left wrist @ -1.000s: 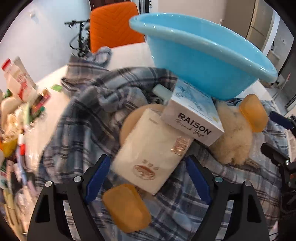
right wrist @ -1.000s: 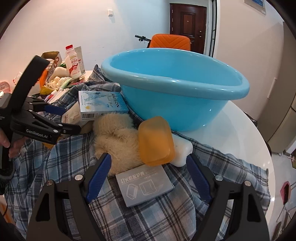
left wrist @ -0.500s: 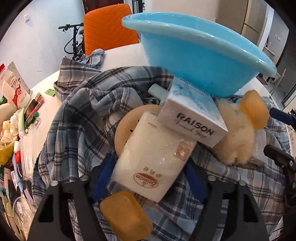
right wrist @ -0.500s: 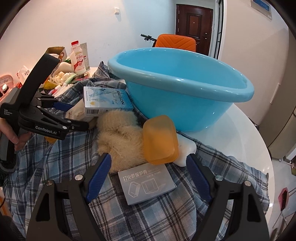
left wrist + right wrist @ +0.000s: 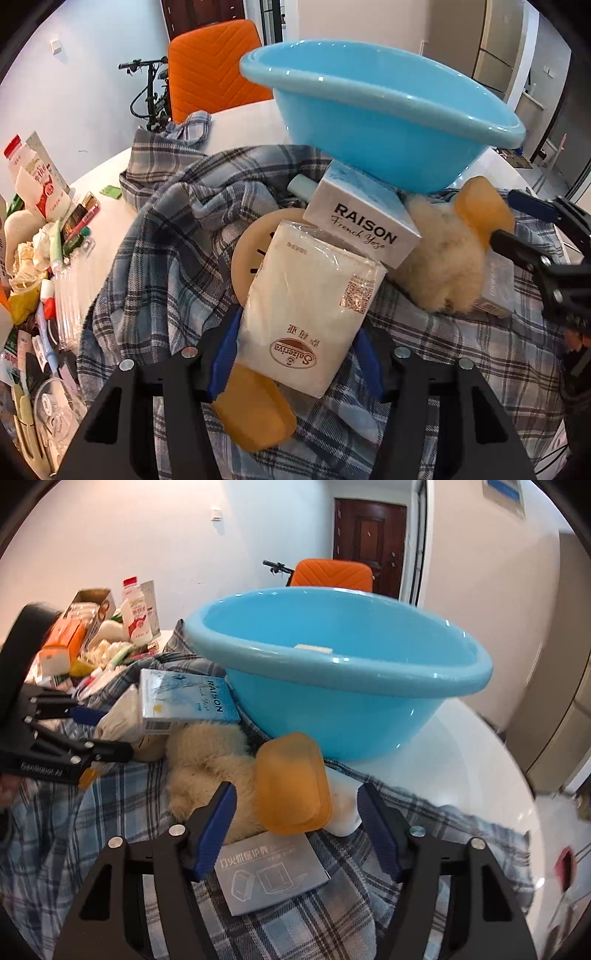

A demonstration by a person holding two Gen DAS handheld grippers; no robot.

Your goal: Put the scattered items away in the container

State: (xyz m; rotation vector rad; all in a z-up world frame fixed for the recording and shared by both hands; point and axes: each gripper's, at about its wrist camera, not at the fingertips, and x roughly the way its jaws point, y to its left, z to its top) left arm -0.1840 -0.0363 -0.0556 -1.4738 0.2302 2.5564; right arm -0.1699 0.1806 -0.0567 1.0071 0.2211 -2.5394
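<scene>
Left gripper [image 5: 295, 354]: jaws narrowed onto the sides of the tissue pack [image 5: 314, 302]; the blue pads look pressed to its flanks, so I judge it clamped, though the far pad is partly hidden.
Tissue pack: a white wrapped packet, long axis running away from the jaws and a little to the right; its near end sits between the pads, its far end leans on the RAISON box [image 5: 364, 225].
Under the pack: a tan disc [image 5: 251, 254] and an orange soap case [image 5: 255, 413], both on the plaid cloth [image 5: 166, 266].
Basin [image 5: 376, 122]: blue, beyond the box, up and slightly right of the left jaws; in the right view only a small white piece shows inside, the floor is out of sight.
Key relation: the pack lies straight ahead along the left jaws, the basin directly past it; the carry likely calls for a lift over the box and the rim.
Risk: the box may shift when the pack comes away.
Fluffy toy [image 5: 207, 771]: beside the box, touching the second soap case [image 5: 291, 782].
Right gripper [image 5: 295, 812]: jaws wide apart, holding nothing; the second soap case stands between them, upright and tilted, with a grey card box [image 5: 269, 871] flat beneath.
Nearer hand: left for the pack, right for the second soap case.
</scene>
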